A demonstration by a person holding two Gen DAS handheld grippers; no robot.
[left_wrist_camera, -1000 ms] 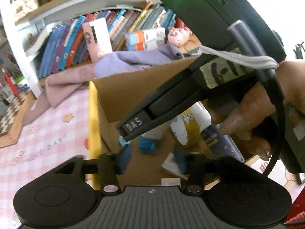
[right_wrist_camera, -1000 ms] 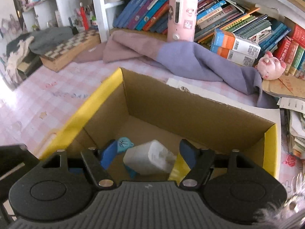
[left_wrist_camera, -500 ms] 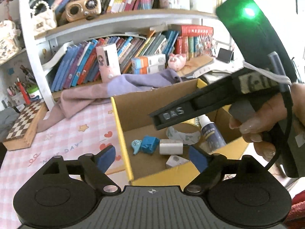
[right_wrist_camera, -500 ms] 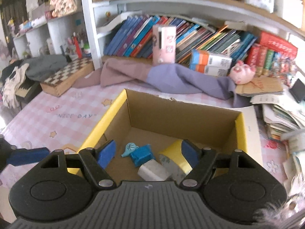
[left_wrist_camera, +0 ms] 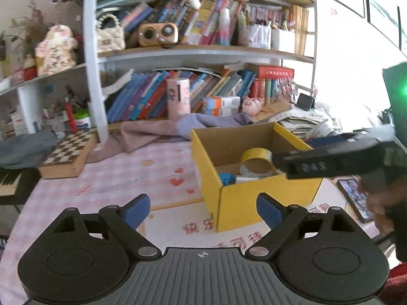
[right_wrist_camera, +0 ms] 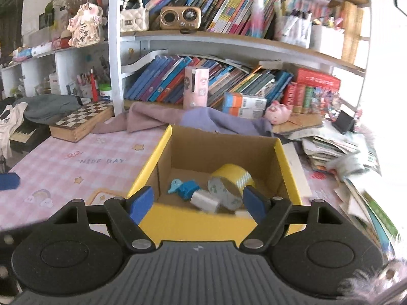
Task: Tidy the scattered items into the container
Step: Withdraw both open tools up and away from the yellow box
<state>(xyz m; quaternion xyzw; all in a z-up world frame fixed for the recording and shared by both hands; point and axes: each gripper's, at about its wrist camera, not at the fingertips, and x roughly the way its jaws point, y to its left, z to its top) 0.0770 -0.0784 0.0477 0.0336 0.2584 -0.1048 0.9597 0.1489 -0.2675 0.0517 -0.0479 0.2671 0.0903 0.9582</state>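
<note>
A yellow cardboard box stands on the pink checked tablecloth. Inside lie a yellow tape roll, a blue toy and a small white block. My left gripper hovers in front of the box's near left corner. Its jaws are opening and nothing is between them. My right gripper hangs open and empty before the box's near wall. The left wrist view shows its black body, held by a hand, to the right of the box.
A chessboard case and a purple cloth lie behind the box, under crowded bookshelves. Loose papers pile up at the right. A phone lies right of the box.
Both grippers have drawn back and up from inside the box, which now looks smaller and farther off. The left jaws have spread wider. The items stay in the box.
</note>
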